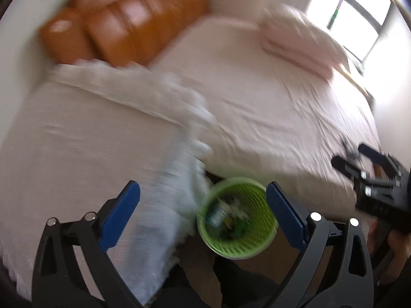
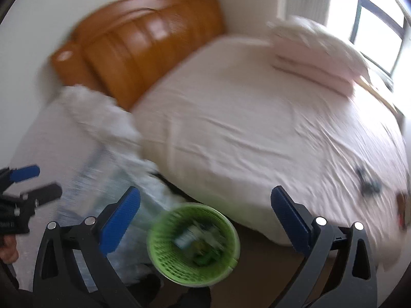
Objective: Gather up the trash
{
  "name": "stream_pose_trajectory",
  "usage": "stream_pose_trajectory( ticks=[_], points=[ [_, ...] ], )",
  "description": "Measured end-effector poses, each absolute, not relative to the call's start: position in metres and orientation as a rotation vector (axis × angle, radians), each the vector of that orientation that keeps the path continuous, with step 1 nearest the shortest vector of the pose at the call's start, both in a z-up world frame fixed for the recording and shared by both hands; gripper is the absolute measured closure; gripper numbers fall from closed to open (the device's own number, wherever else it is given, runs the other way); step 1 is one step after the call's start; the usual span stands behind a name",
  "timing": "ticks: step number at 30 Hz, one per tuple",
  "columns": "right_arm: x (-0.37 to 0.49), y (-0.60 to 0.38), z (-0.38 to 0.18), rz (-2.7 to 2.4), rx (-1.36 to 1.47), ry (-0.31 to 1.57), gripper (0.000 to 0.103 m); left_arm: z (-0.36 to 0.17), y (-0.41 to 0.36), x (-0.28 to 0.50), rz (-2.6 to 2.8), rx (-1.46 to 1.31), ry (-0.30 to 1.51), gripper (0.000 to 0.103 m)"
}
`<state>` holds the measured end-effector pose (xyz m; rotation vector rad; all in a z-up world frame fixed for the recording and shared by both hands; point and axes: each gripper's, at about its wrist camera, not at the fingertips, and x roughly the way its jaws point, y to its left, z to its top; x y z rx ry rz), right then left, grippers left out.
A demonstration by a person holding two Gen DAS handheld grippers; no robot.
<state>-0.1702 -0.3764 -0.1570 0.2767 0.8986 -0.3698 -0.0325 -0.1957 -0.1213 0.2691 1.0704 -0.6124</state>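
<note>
A green slatted waste basket [image 1: 237,217] stands on the floor beside the bed, with a can and several bits of trash inside; it also shows in the right wrist view [image 2: 193,241]. My left gripper [image 1: 203,213] hovers above the basket, open and empty. My right gripper [image 2: 205,218] is open and empty too, above the basket. Small dark items [image 2: 367,179] and a brown object [image 2: 402,202] lie on the sheet at the right. The right gripper shows in the left wrist view [image 1: 357,159], the left gripper in the right wrist view [image 2: 43,182]. Both views are blurred.
A bed with a pale pink sheet [image 2: 257,128] fills the view. A brown leather headboard [image 2: 143,51] stands at the back. A folded pink quilt [image 2: 313,54] lies near the window [image 2: 380,25]. A white-blue blanket [image 1: 167,205] hangs over the bed edge next to the basket.
</note>
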Motion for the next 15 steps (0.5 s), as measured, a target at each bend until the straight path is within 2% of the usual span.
stream_pose_trajectory(
  ticks=[9,15],
  points=[
    [-0.072,-0.262,-0.06,-0.021,0.132,0.662,0.002,-0.021,-0.064,0.004,-0.234,0.14,0.799,0.008],
    [-0.044,-0.223,0.003,0.086,0.092,0.529,0.002,0.033,-0.022,0.013,-0.112,0.086,0.662,0.008]
  ],
)
